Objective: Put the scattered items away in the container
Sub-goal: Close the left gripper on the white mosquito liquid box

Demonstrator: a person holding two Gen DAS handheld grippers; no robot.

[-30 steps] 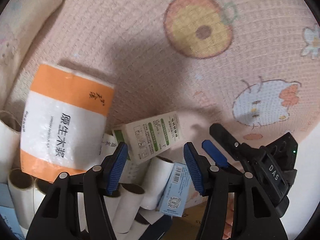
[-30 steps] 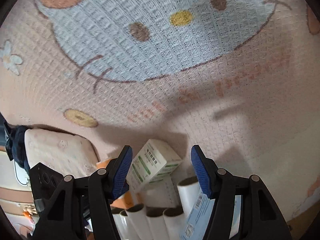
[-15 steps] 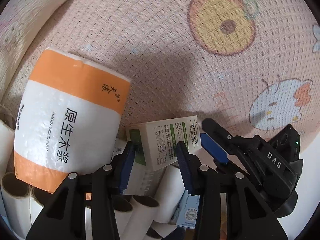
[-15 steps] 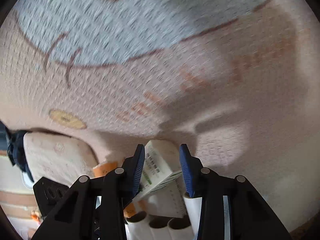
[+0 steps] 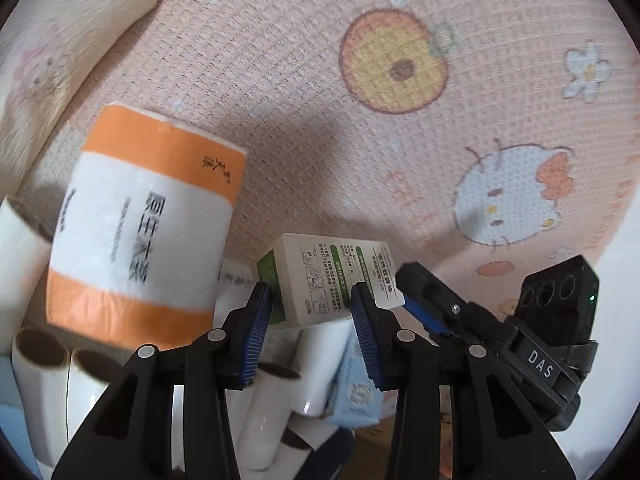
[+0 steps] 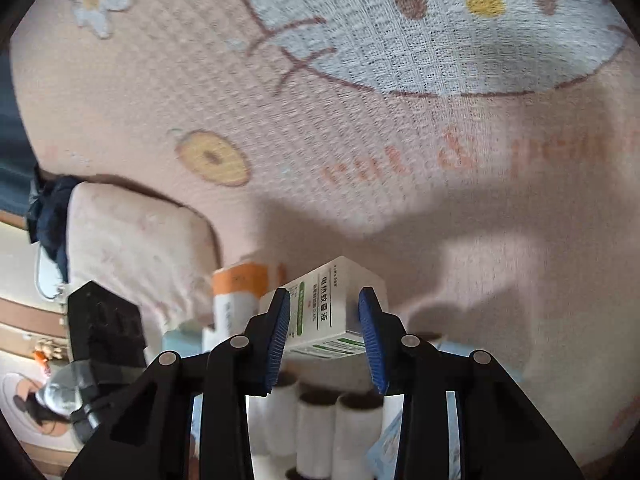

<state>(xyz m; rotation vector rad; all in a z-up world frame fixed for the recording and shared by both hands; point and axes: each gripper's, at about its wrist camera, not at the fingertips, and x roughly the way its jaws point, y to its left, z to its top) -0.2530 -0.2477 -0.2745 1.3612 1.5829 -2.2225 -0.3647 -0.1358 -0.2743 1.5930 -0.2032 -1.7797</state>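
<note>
A white and green carton (image 5: 332, 276) hangs just above a pile of white rolls (image 5: 276, 412), held from two sides. My left gripper (image 5: 308, 308) is shut on its green end, both blue pads pressing on it. In the left wrist view my right gripper (image 5: 416, 304) reaches in from the right and clamps the carton's other end. In the right wrist view the same carton (image 6: 332, 312) sits between the pads of my right gripper (image 6: 324, 320), shut on it. The left gripper's black body (image 6: 104, 320) shows at the left.
An orange and white tissue roll (image 5: 140, 232) leans against the pile, and a pale blue packet (image 5: 356, 392) lies among the rolls. A pink cartoon-print blanket (image 5: 360, 140) covers the surface. A pillow (image 5: 60, 40) lies at the far left. Brown cardboard (image 5: 376, 440) shows low down.
Both grippers have closed from wide open onto the white and green carton. The carton has tilted and come up slightly from the rolls.
</note>
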